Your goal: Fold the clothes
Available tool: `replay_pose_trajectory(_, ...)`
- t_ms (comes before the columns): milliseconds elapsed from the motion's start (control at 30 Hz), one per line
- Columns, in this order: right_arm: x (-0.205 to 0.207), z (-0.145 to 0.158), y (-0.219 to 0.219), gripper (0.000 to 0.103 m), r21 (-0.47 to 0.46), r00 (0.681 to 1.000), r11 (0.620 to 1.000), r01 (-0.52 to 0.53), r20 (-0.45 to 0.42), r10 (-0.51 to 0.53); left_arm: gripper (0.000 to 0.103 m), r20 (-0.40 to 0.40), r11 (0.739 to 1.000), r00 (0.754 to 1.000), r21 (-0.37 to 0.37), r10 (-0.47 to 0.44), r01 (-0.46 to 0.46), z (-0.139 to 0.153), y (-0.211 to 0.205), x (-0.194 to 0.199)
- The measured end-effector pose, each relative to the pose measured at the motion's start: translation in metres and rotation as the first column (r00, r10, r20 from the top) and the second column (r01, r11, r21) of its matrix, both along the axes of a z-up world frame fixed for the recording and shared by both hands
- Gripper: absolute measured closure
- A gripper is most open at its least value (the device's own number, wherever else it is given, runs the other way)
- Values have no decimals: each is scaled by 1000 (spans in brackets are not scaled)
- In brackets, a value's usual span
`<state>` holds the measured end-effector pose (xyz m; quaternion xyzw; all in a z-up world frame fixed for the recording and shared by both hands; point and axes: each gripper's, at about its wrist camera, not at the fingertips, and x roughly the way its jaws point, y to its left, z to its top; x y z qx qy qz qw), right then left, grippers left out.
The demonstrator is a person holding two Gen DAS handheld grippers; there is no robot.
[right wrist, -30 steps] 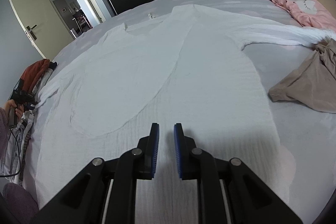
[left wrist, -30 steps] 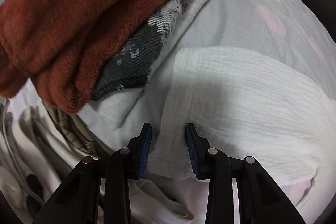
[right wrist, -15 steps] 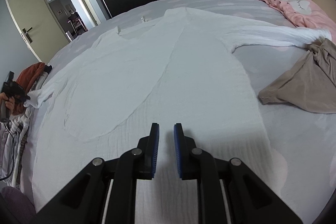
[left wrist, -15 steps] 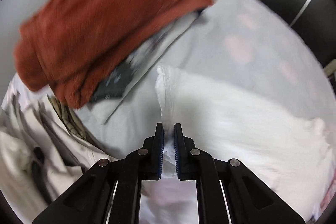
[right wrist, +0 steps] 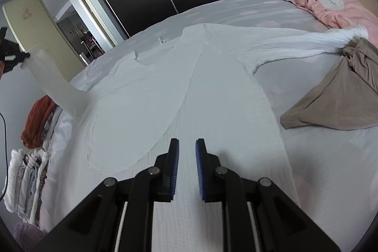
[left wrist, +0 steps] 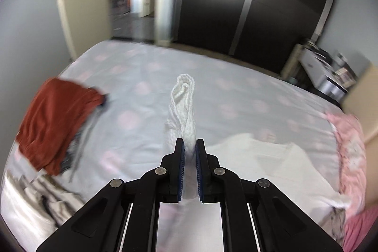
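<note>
In the left wrist view, the left gripper [left wrist: 189, 145] is seen clamped on a sleeve [left wrist: 183, 105] of the white garment [left wrist: 271, 164]; the cuff end stands up beyond the fingertips as a crinkled, gauzy fold, while the rest of the garment lies spread on the bed [left wrist: 146, 77] below and to the right. The bed sheet is pale with faint pink dots. A rust-coloured plush item [left wrist: 54, 119] tops a stack of folded clothes at the left edge. Compared with a second ago, when the jaws were open around the cloth lying flat, the sleeve is now pinched and lifted, and the door and dark wardrobe are brought into sight.

In the right wrist view, the right gripper [right wrist: 187, 152] is held narrowly parted, with nothing between its pads, just above the lower hem area of the white garment [right wrist: 212, 91]. The garment is laid flat, textured like muslin. Its sleeve [right wrist: 52, 82] is drawn up to the left gripper [right wrist: 14, 57] at the far left; earlier it lay on the bed. A beige cloth [right wrist: 337, 100] lies to the right, a pink duvet [right wrist: 330, 4] beyond.
</note>
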<state>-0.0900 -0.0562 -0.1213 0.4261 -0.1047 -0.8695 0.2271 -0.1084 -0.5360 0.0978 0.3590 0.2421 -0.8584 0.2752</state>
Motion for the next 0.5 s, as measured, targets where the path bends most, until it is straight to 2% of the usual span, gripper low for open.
replay_pose_trajectory(67, -1, 3, 4, 89, -18, 1000, 1000, 7, -3, -7, 93, 0, 998, 998, -13, -63, 63, 6, 29, -24)
replay_pose_trajectory(233, -5, 9, 16, 89, -70, 999, 997, 33, -4, -33, 93, 48, 989, 988, -11, -149, 149, -20, 92, -79)
replay_pose_trajectory(267, -6, 10, 19, 89, -80, 999, 996, 39, -2, -39, 93, 66, 987, 985, 3, -162, 162, -33, 103, -92)
replay_pose_trajectory(300, -7, 10, 21, 89, -90, 999, 995, 45, 0, -45, 93, 104, 977, 972, -11, -211, 214, -36, 118, -102)
replay_pose_trajectory(500, -14, 6, 27, 89, -117, 998, 991, 62, 22, -60, 93, 200, 972, 951, 39, -236, 233, -116, 164, -148)
